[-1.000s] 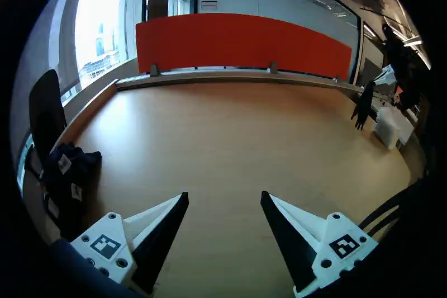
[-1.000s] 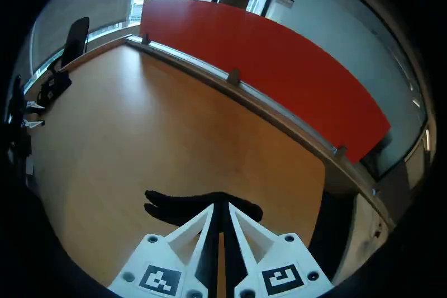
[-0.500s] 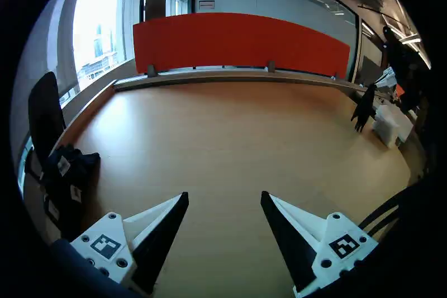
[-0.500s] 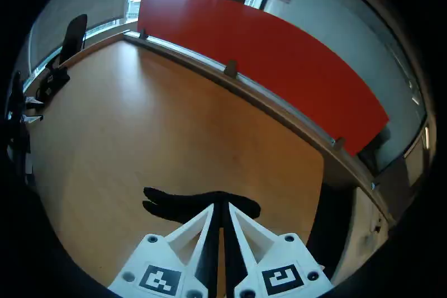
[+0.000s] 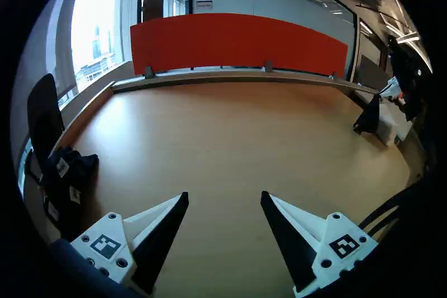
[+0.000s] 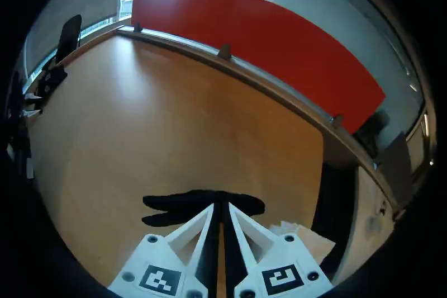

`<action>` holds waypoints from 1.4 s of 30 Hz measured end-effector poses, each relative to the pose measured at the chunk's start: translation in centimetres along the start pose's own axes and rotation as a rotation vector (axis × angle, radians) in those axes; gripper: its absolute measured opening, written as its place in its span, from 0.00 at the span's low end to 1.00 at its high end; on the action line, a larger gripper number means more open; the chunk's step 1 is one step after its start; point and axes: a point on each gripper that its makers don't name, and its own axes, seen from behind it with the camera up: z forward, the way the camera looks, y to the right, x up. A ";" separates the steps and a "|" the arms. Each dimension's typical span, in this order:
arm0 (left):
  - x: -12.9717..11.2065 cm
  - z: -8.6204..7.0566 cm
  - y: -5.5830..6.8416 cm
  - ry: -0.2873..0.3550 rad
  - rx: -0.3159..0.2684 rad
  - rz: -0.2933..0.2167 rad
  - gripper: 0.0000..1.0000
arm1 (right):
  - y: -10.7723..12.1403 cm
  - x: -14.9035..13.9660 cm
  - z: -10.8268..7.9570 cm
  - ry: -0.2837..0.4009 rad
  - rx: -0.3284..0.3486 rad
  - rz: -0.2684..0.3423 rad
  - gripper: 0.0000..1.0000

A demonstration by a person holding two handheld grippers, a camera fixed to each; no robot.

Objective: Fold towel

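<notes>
At six o'clock in the right gripper view, the right gripper (image 6: pixel 222 209) pinched the black towel (image 6: pixel 173 204) over the table (image 6: pixel 139 119). The left gripper (image 5: pixel 223 196) stood spread, empty. Limp and light, the towel probably wanted corner holds.

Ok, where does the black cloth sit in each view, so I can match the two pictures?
Left gripper view: the black cloth is small, at far right, by the right edge of the table.
Right gripper view: the black cloth is at bottom centre, spread across the tips of the right claw, which is shut on it.
Shared landmark: the red divider along the table's far edge, across the top of both views.
</notes>
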 end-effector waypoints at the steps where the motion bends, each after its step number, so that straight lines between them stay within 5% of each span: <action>1: 0.0 0.0 0.0 0.000 0.000 0.000 0.96 | 0.0 -0.5 0.0 -0.008 -0.001 0.000 0.04; 21: -0.2 -0.4 -0.2 -0.001 0.005 0.007 0.96 | -0.9 -9.0 0.5 -0.152 0.002 0.065 0.04; 42: -0.3 -0.6 -0.1 -0.010 0.011 0.012 0.96 | -1.0 -14.1 1.4 -0.256 -0.007 0.116 0.04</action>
